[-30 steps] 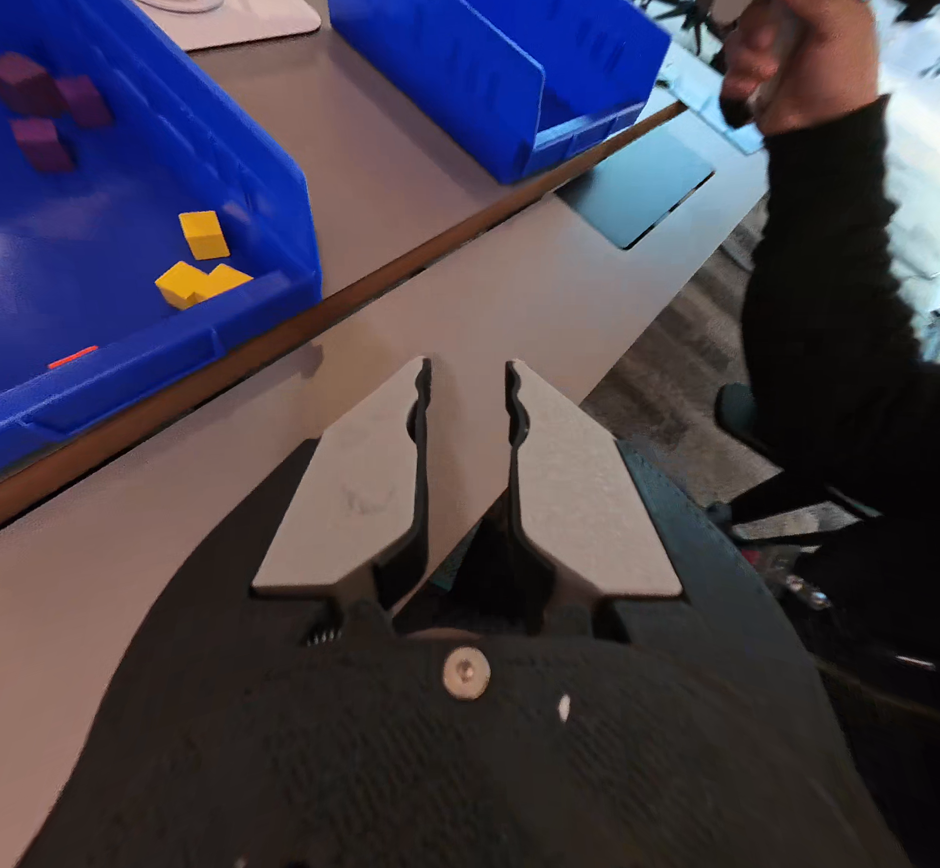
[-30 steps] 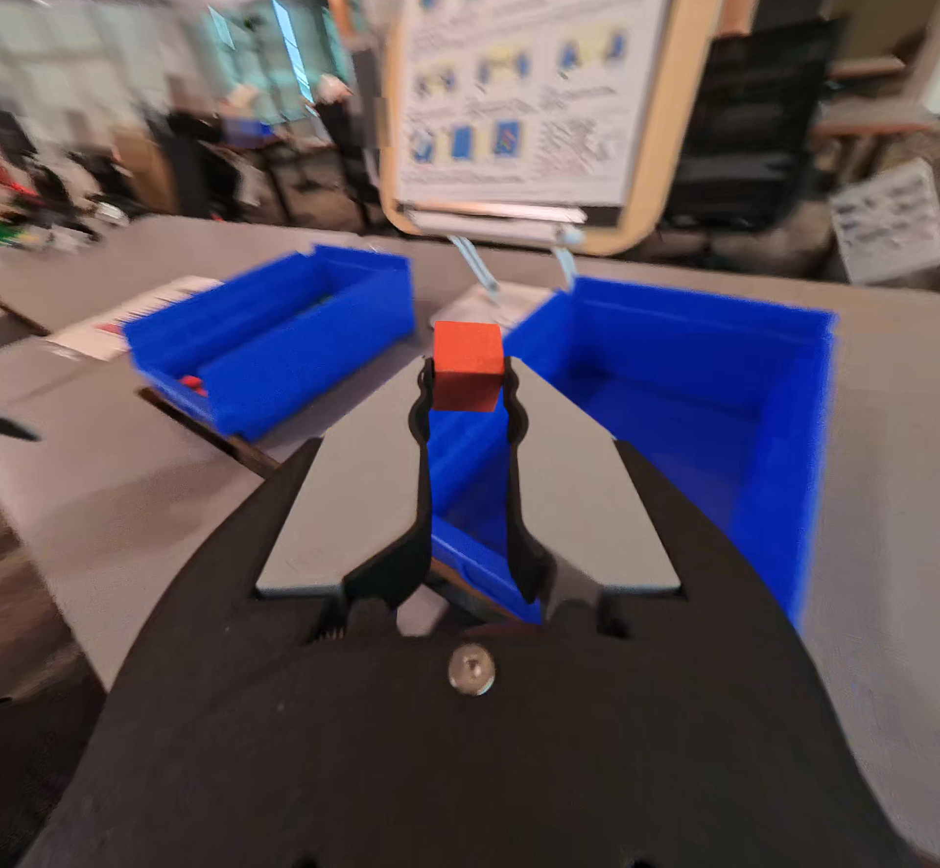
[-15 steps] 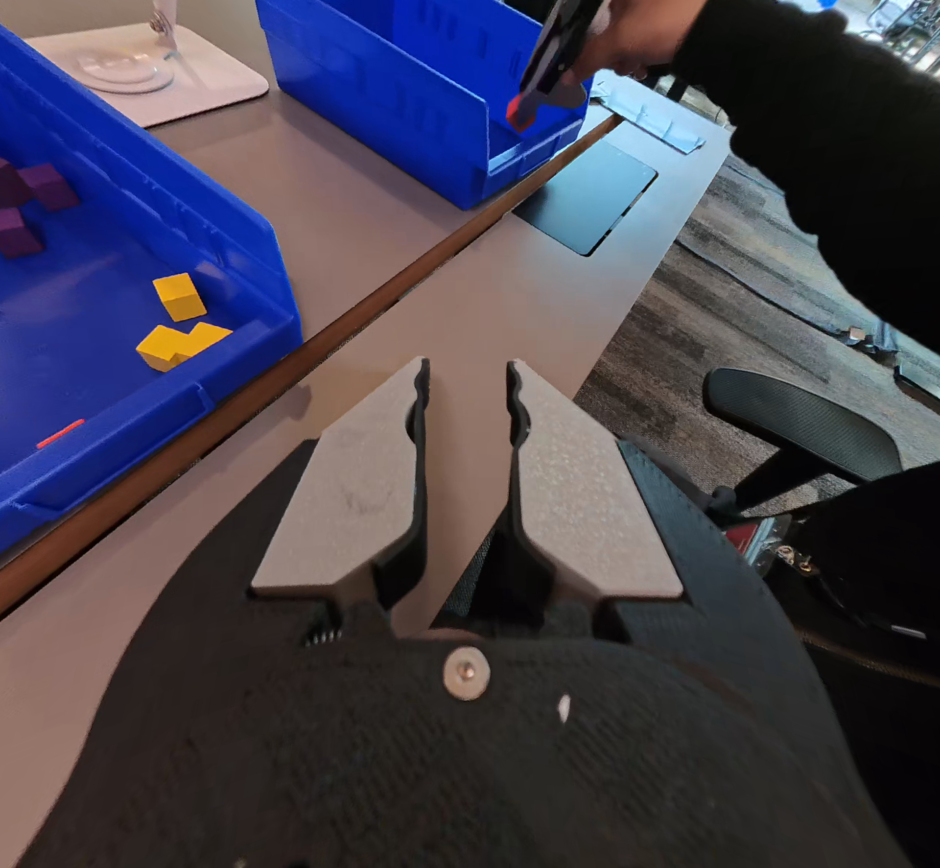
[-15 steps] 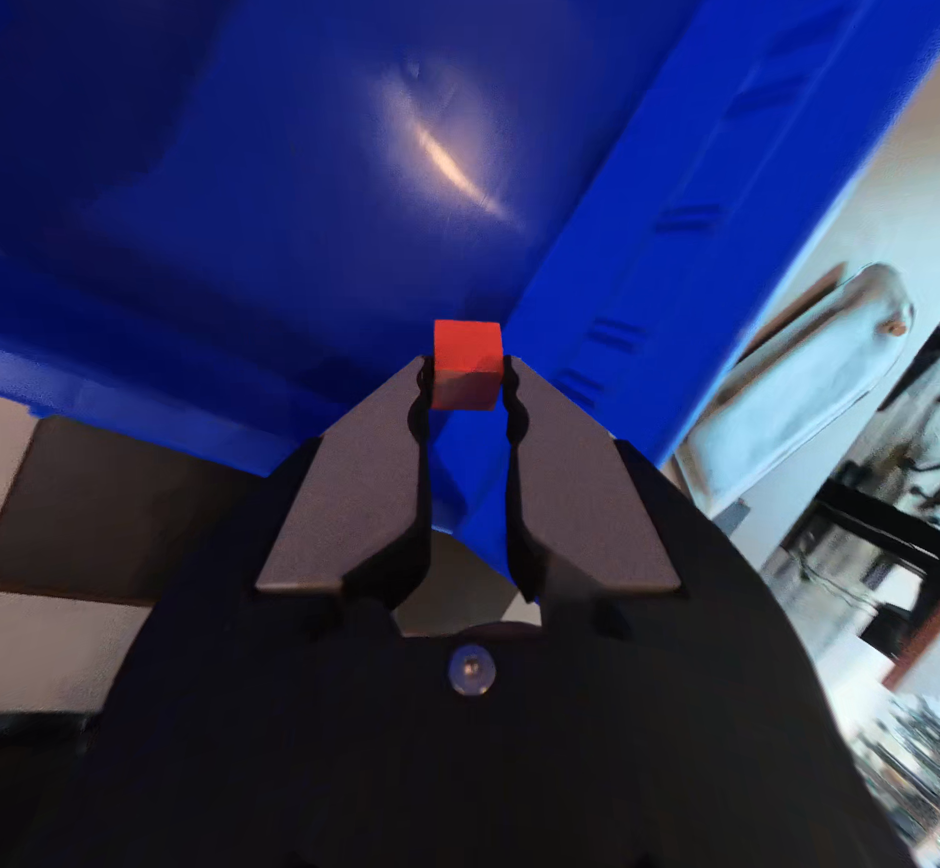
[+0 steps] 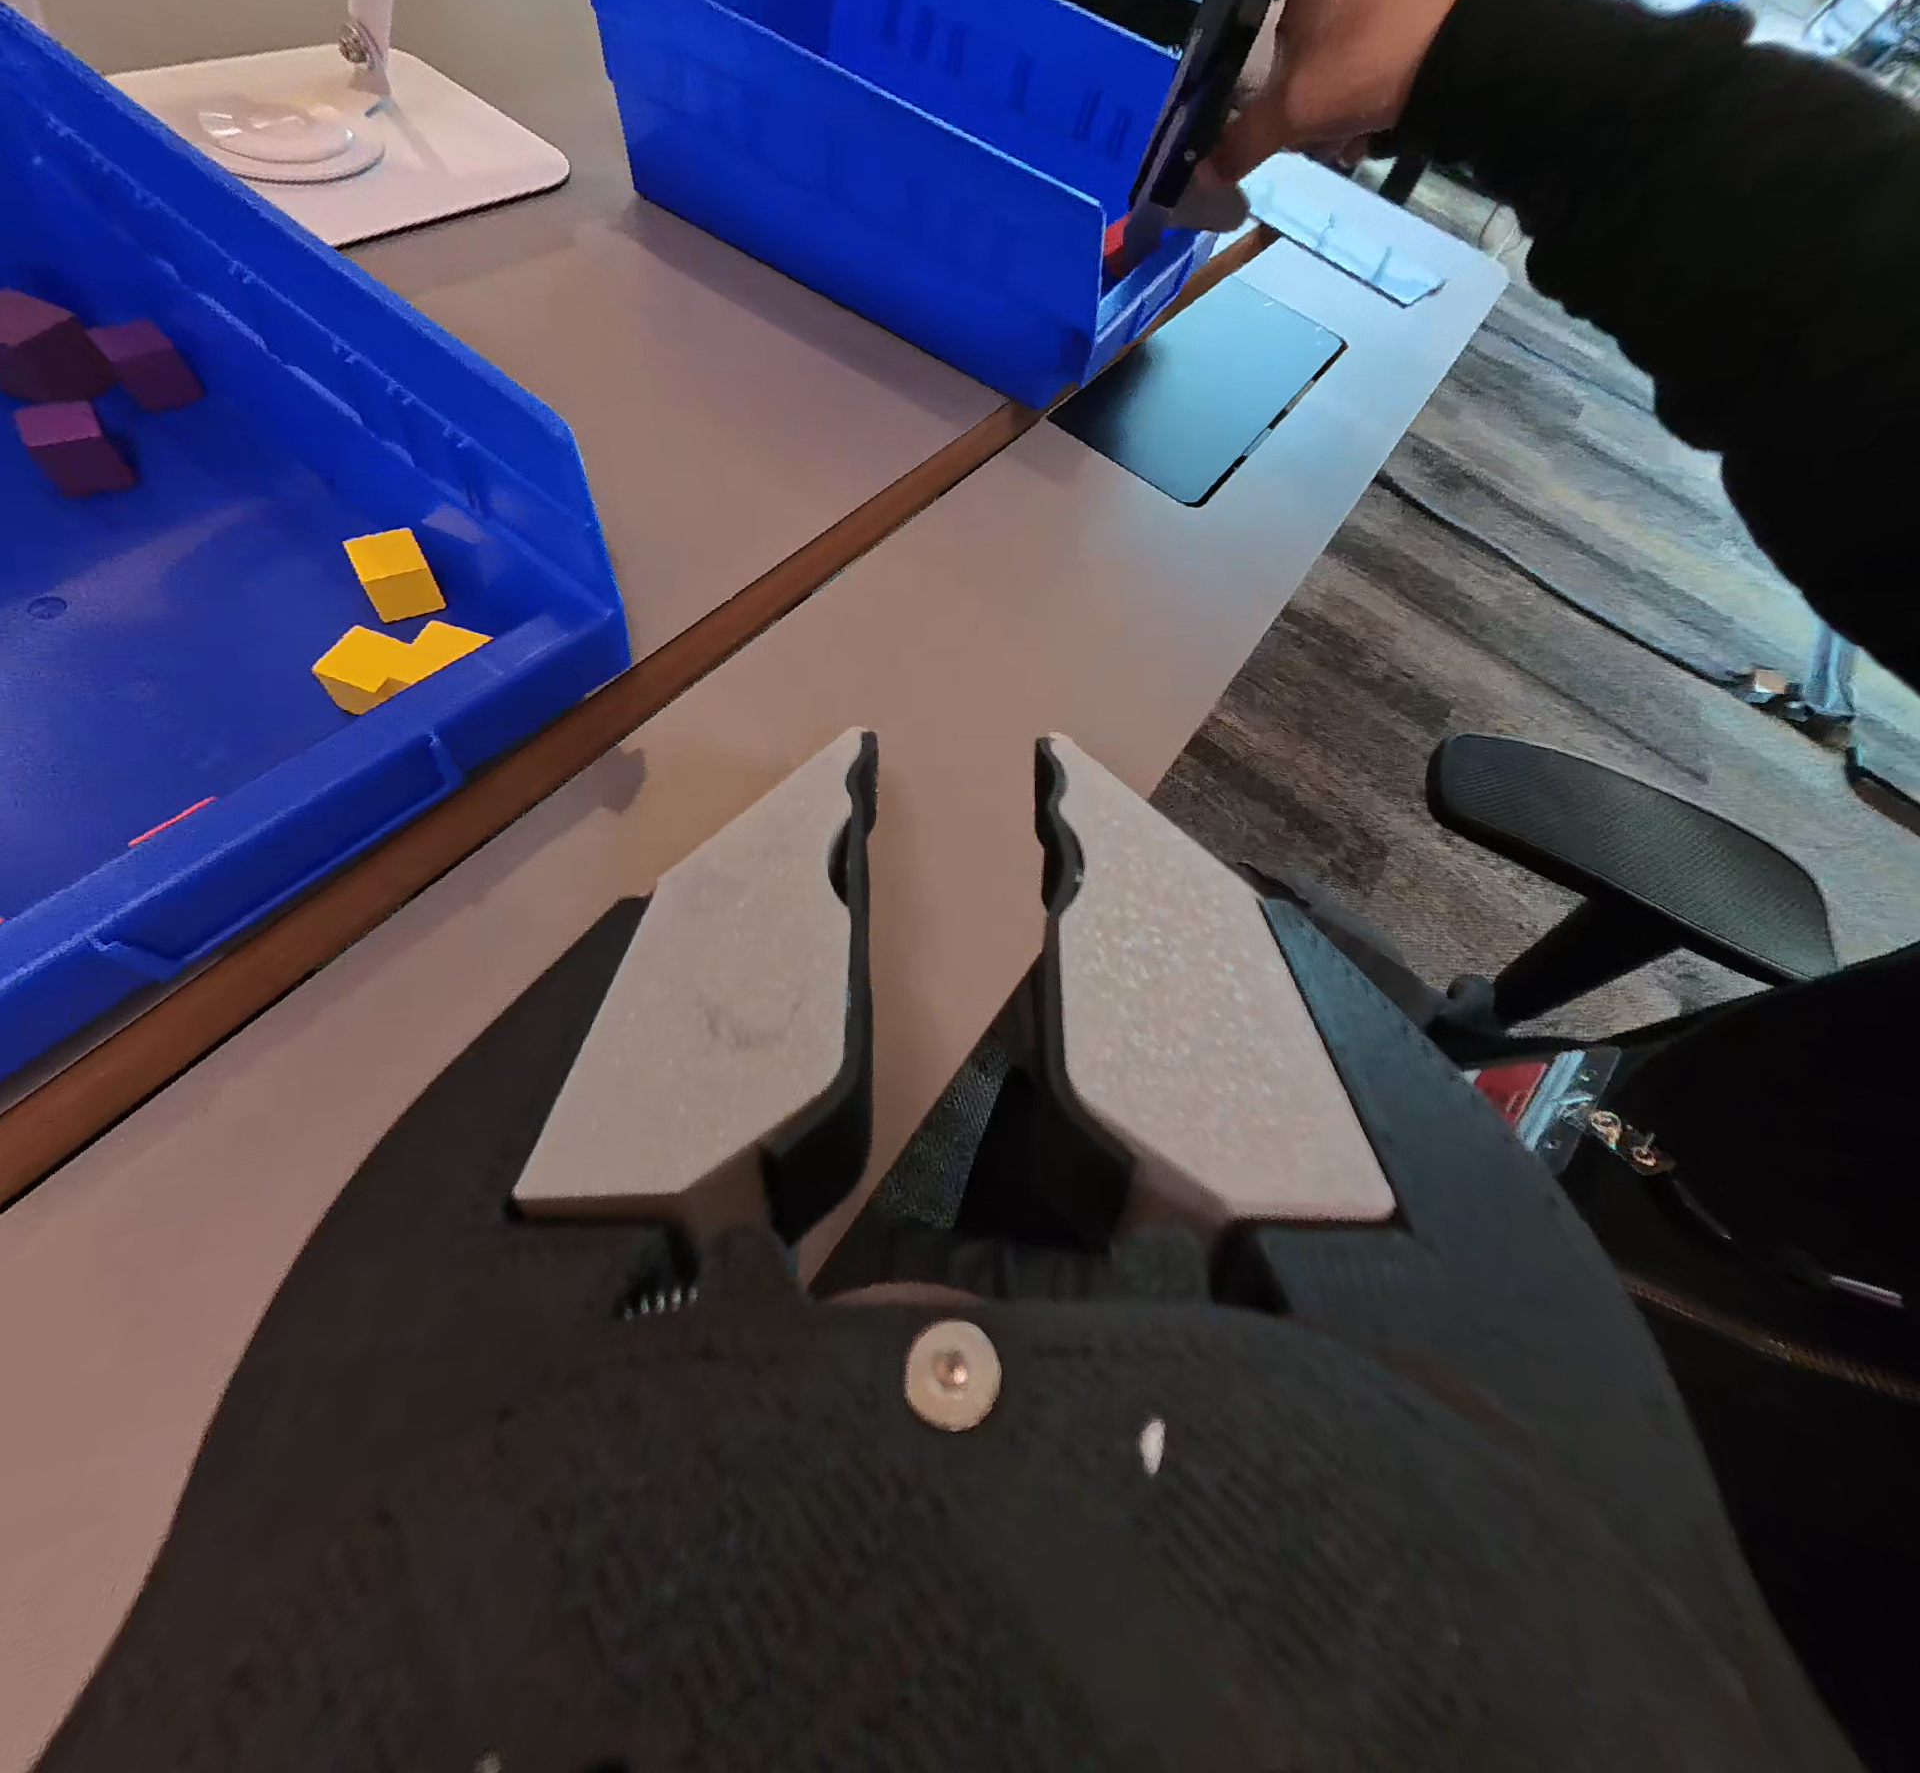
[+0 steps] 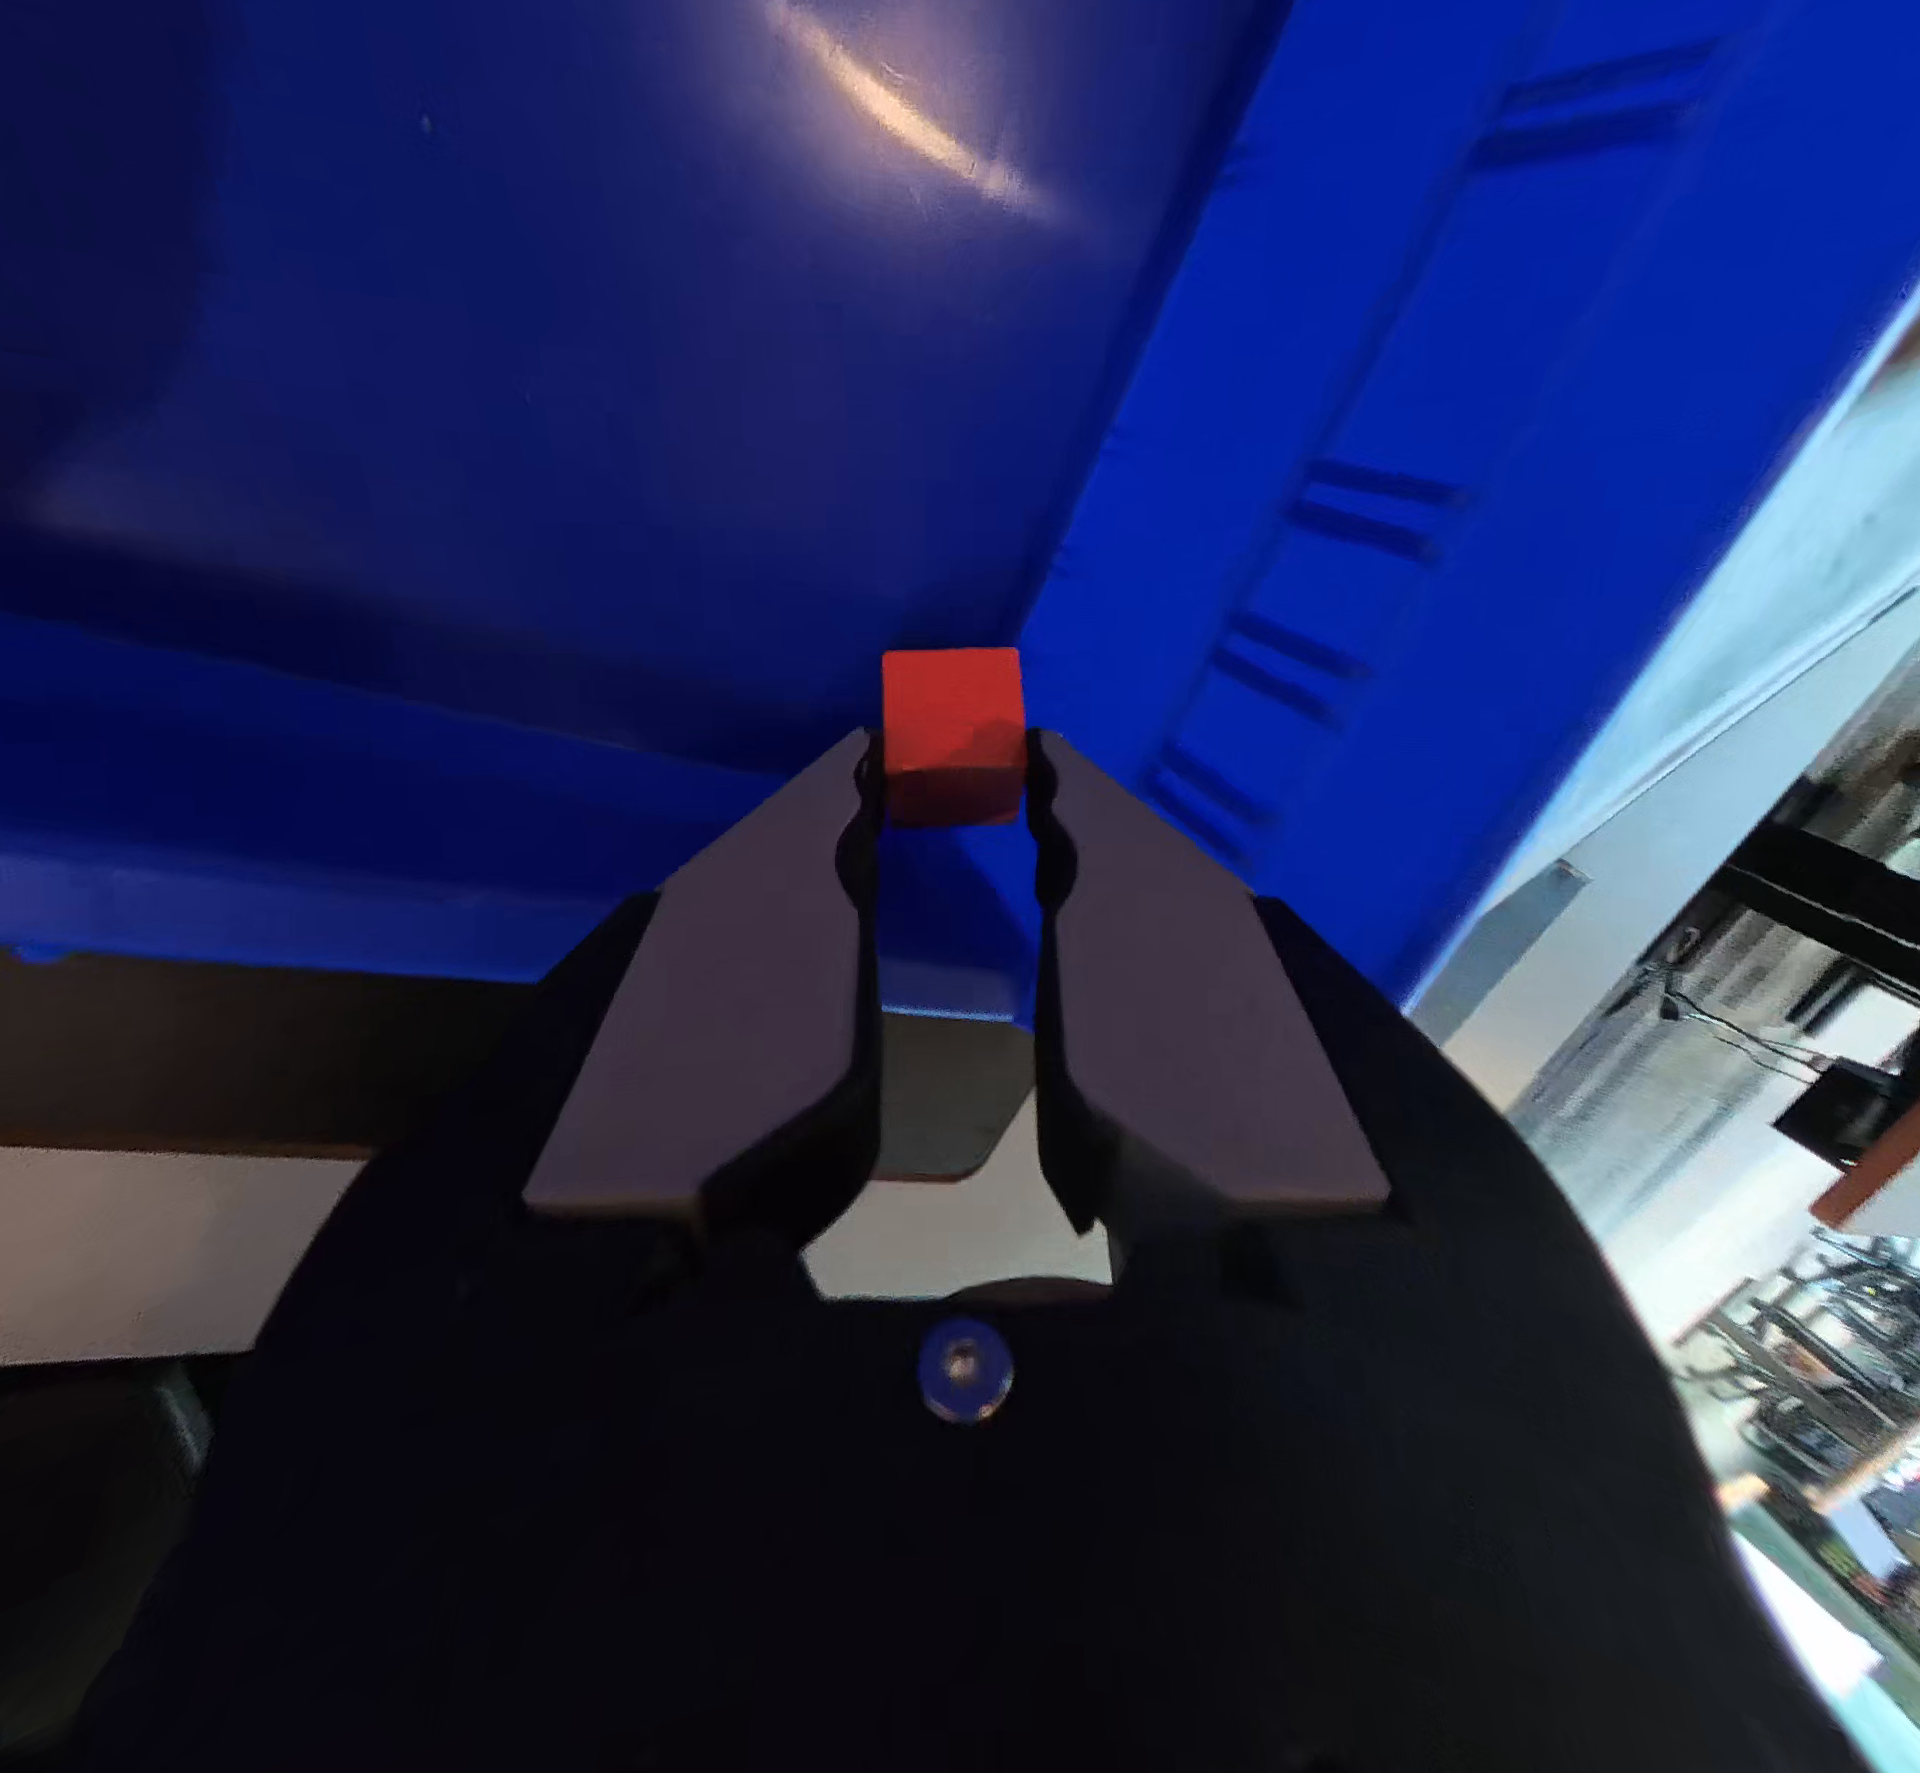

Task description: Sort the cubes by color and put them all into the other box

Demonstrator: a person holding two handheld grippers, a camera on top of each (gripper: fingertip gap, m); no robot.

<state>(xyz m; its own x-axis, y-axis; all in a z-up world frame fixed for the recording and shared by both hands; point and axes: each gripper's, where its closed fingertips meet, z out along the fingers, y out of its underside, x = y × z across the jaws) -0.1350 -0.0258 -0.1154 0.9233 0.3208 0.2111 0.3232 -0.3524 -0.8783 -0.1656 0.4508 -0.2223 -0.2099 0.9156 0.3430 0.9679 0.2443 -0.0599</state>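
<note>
The right gripper (image 6: 954, 767) pinches a red cube (image 6: 952, 736) low inside the far box (image 5: 883, 144), whose visible floor looks bare, so sorting seems barely begun. Yellow cubes (image 5: 395, 611) and purple cubes (image 5: 78, 398) wait in the near box (image 5: 499, 736); the left gripper (image 5: 954, 788) idles, jaws spread and empty.

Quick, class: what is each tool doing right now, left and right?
Left tool: open, holding nothing, above the table edge.
Right tool: closed on the red cube, inside the blue box.
</note>
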